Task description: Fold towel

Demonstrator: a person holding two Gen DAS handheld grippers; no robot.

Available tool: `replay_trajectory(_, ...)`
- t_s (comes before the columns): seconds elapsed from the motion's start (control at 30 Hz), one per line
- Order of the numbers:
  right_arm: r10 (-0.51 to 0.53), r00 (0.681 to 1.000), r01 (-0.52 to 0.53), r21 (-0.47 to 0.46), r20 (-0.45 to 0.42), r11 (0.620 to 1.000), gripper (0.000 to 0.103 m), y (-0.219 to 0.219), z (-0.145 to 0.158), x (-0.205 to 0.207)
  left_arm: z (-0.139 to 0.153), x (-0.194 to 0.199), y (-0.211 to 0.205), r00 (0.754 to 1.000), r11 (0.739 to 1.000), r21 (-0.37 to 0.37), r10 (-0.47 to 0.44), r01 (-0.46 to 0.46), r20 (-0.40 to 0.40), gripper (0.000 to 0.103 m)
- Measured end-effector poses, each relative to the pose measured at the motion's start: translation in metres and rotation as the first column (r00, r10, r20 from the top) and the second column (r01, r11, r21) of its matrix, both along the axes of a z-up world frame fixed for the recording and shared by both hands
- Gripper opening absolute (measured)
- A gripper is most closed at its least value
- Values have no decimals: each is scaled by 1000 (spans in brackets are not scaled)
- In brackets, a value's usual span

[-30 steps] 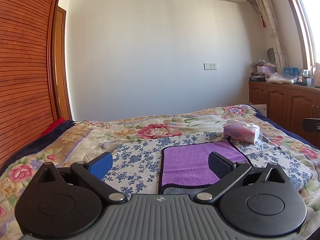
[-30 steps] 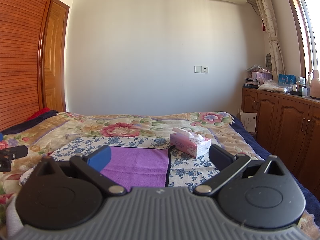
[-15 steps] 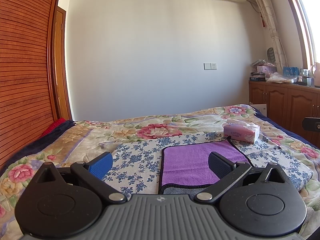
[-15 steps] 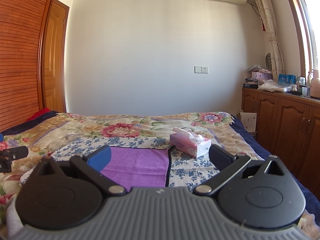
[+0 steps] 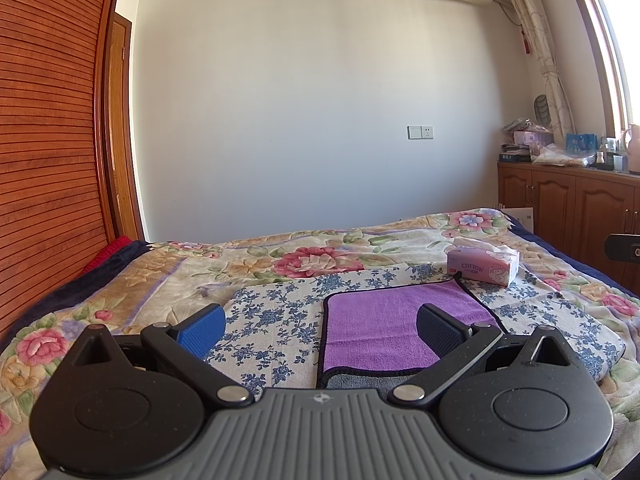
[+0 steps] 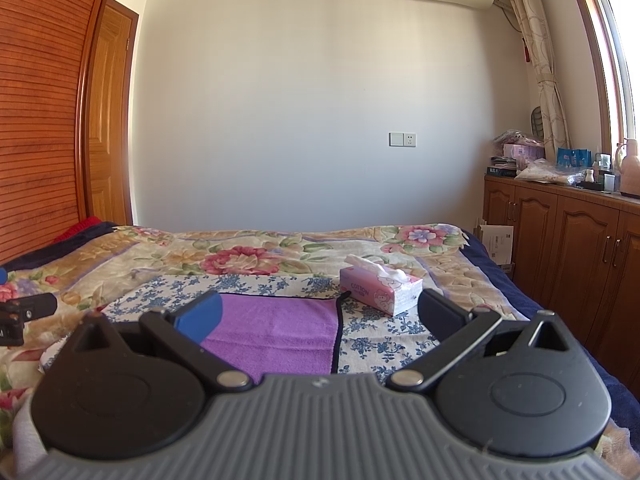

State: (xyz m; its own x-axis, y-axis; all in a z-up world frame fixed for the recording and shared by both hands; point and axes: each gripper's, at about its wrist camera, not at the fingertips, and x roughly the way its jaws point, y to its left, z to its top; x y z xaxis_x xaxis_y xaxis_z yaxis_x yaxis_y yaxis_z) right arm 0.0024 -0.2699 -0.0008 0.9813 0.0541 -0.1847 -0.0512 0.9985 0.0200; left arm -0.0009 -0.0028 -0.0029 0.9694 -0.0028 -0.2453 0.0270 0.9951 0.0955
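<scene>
1. Left gripper and right gripper hover low over the bed, both with fingers spread wide, holding nothing.
2. The purple towel lies flat on the blue-flowered cloth, dark-edged, grey underside showing at its near edge.
3. Just beyond sits a pink tissue box.

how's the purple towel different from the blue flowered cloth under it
The purple towel is plain, with a dark trim; the blue flowered cloth is white with a blue floral print. The towel is smaller and lies on top; the cloth extends past it on the left, right and far sides. Both lie flat on the bed.
</scene>
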Motion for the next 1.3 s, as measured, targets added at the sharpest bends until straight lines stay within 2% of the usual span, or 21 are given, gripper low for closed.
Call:
replay_trajectory(0.77, 6, 1000, -6, 1, -9, 1000, 103, 3, 1, 1, -2, -1, 0, 1000, 1000, 2, -3, 3, -9, 103)
replay_trajectory(1.3, 30, 998, -29, 9, -58, 1000, 103, 2, -3, 23, -7, 20, 0, 997, 1000, 3, -13, 14, -81, 103)
